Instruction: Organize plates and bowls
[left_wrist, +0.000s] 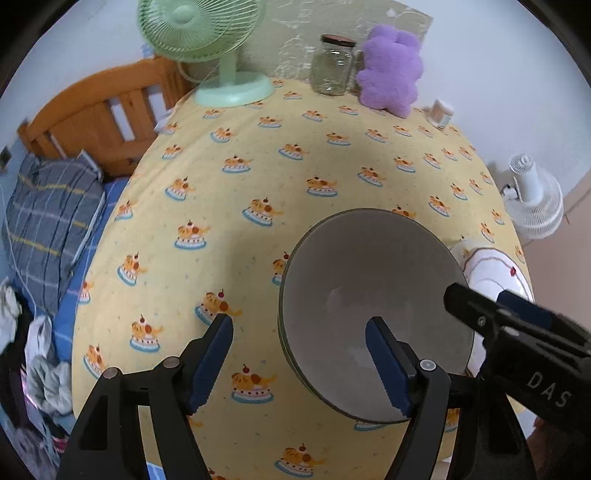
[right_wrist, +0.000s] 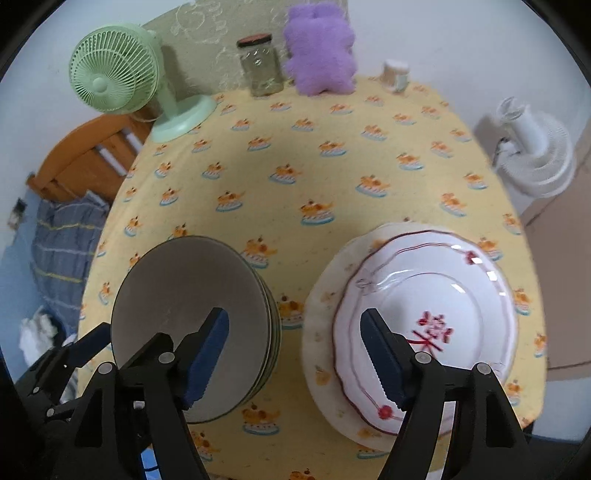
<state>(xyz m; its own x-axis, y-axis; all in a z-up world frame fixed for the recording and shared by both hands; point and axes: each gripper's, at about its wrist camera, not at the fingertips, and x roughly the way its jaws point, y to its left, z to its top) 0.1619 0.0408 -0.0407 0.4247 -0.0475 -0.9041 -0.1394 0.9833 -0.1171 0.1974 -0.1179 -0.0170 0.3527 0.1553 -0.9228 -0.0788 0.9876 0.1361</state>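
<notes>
Grey bowls (right_wrist: 192, 317), a nested stack with several rims showing at its right edge, stand on the yellow cake-print tablecloth (right_wrist: 332, 184) near its front edge. Just right of the stack, apart from it: a white plate with red trim (right_wrist: 436, 295), lying on a larger cream plate (right_wrist: 321, 332) with the same cake print; the cream rim shows on the left and front of the white one.

Left gripper (left_wrist: 299, 354): jaws spread, nothing pinched. One blue pad is over the top bowl's interior, the other over the cloth left of the stack; contact with the rim cannot be told.

Right gripper (right_wrist: 295, 354): jaws spread, nothing between the pads. It hangs over the gap between the bowl stack and the plates, one pad in front of each.

Far behind the bowls, along the back of the cloth: green desk fan (right_wrist: 118, 81) at the left, glass jar (right_wrist: 260, 66), purple plush toy (right_wrist: 321, 51), small cup (right_wrist: 395, 75). Off the table to the right, a white fan (right_wrist: 532, 147).
</notes>
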